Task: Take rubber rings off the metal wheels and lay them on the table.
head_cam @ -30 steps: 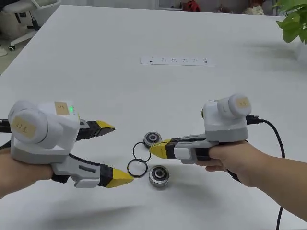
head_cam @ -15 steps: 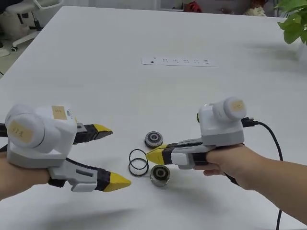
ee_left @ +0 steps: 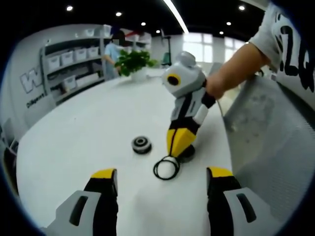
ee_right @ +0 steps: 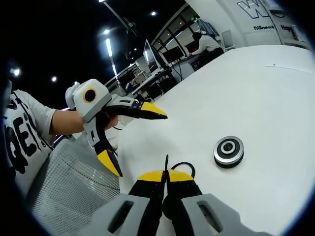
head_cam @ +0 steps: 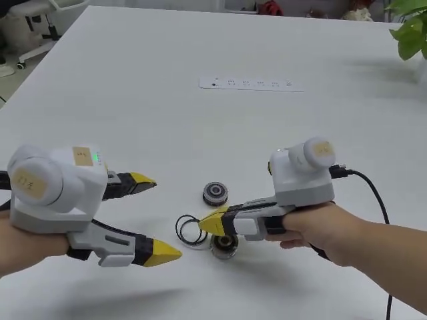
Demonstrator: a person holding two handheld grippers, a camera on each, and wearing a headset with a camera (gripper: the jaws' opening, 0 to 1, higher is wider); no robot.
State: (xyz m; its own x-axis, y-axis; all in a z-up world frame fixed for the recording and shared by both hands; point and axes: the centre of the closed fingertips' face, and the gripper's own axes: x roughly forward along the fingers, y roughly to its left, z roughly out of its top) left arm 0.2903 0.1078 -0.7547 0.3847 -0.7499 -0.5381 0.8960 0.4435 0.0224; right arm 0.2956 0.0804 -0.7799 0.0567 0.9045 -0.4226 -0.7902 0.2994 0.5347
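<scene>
left gripper [head_cam: 155,217] jaws wide apart, empty. right gripper [head_cam: 212,223] jaws closed, tips at rubber rings [head_cam: 190,231] lying on table [head_cam: 267,40] just left of near wheel [head_cam: 225,245], maybe pinching one. far wheel [head_cam: 215,193] behind. risk: pulling away drags ring, or knocks wheel rolling.

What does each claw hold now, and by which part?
Left claw: open, nothing held. Right claw: shut at the rubber rings; a hold cannot be told.
</scene>
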